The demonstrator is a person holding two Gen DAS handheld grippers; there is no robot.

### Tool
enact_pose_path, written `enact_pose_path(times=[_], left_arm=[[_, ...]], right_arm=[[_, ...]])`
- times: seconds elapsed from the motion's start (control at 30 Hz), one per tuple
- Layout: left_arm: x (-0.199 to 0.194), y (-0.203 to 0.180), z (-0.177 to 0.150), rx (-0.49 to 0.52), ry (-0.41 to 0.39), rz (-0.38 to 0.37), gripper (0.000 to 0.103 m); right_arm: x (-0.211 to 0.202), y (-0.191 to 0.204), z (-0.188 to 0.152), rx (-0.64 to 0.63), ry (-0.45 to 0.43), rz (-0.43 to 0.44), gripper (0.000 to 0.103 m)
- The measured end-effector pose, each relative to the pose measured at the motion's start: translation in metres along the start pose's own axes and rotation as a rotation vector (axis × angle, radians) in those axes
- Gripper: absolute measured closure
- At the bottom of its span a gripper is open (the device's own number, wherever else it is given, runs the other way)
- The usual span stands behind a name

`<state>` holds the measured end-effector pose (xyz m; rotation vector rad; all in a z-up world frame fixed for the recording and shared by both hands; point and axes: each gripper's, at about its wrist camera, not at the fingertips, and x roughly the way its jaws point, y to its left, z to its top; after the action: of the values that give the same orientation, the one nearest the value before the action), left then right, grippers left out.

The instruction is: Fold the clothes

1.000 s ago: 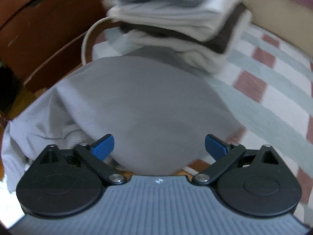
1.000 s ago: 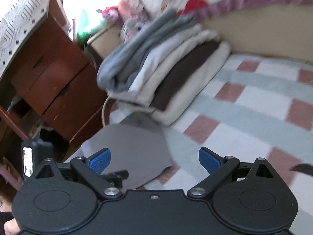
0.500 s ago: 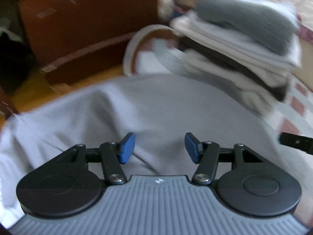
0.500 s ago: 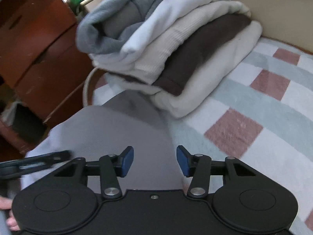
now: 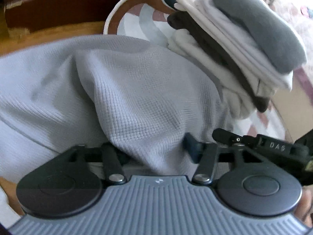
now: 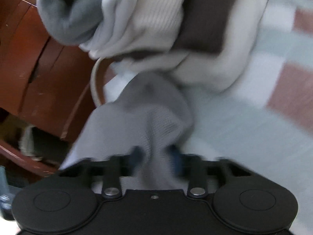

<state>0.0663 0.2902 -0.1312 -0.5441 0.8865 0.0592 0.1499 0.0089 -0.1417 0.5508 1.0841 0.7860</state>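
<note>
A folded light-grey waffle-knit garment (image 5: pixel 137 90) lies at the bed's edge, in front of a stack of folded clothes (image 5: pixel 244 39). My left gripper (image 5: pixel 154 148) has a bunched fold of the garment between its closing jaws; the fabric covers the left pad and touches the blue right pad. In the right wrist view, my right gripper (image 6: pixel 156 156) is closing on another gathered fold of the same garment (image 6: pixel 148 113), with the cloth pinched between both blue pads. A black finger of the right gripper (image 5: pixel 254 143) shows at the right of the left wrist view, close beside the left one.
The stack (image 6: pixel 156 19) of grey, white, cream and brown clothes sits just behind the garment on the checked bedspread (image 6: pixel 254 117). A brown wooden drawer unit (image 6: pixel 39 68) stands left of the bed. A white cord (image 5: pixel 117 7) loops at the bed's corner.
Both grippers came down and in toward the grey garment. Their jaws went from wide open to narrowed around bunched fabric, and the two grippers now sit close together.
</note>
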Motion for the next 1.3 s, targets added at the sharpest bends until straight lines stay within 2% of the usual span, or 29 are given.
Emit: enact_pose_path(times=[0.1,0.13,0.17,0.23,0.3,0.4,0.57,0.7,0.77,0.9,1.07,1.13,1.3], left_arm=[[-0.008,0.006,0.0,-0.043,-0.017,-0.045,0.078],[-0.012,0.001,0.0,-0.021,-0.024,-0.056,0.084],[-0.017,-0.003,0.001,0.003,-0.03,-0.067,0.085],[-0.031,-0.027,-0.005,0.119,-0.058,-0.083,0.087],[-0.043,-0.051,-0.01,0.179,-0.079,-0.16,0.09],[-0.055,-0.079,-0.012,0.242,-0.105,-0.213,0.09],[-0.07,-0.114,-0.014,0.254,-0.105,-0.36,0.09],[-0.091,-0.165,-0.033,0.432,-0.144,-0.41,0.09],[-0.094,-0.185,-0.039,0.484,-0.128,-0.444,0.09],[-0.095,-0.223,-0.053,0.488,-0.039,-0.527,0.09],[-0.106,-0.276,-0.079,0.599,0.008,-0.576,0.09],[-0.111,-0.296,-0.088,0.655,0.017,-0.59,0.09],[-0.122,-0.34,-0.096,0.712,0.028,-0.607,0.09]], right_arm=[[0.002,0.006,-0.015,0.052,0.008,0.082,0.087],[0.001,0.009,-0.02,0.067,0.01,0.102,0.088],[-0.004,0.012,-0.024,0.077,0.007,0.119,0.089],[-0.019,0.022,-0.028,0.087,-0.018,0.178,0.09],[-0.037,0.036,-0.029,0.063,-0.033,0.21,0.09],[-0.073,0.053,-0.031,0.0,-0.109,0.175,0.09],[-0.138,0.049,-0.033,0.018,-0.214,0.2,0.09],[-0.192,0.042,-0.042,0.033,-0.313,0.203,0.09],[-0.217,0.042,-0.054,0.043,-0.369,0.186,0.09],[-0.266,0.031,-0.075,0.089,-0.446,0.131,0.09],[-0.322,0.021,-0.1,0.11,-0.557,0.094,0.09],[-0.34,0.018,-0.107,0.109,-0.601,0.096,0.09],[-0.38,0.001,-0.117,0.136,-0.685,0.137,0.09]])
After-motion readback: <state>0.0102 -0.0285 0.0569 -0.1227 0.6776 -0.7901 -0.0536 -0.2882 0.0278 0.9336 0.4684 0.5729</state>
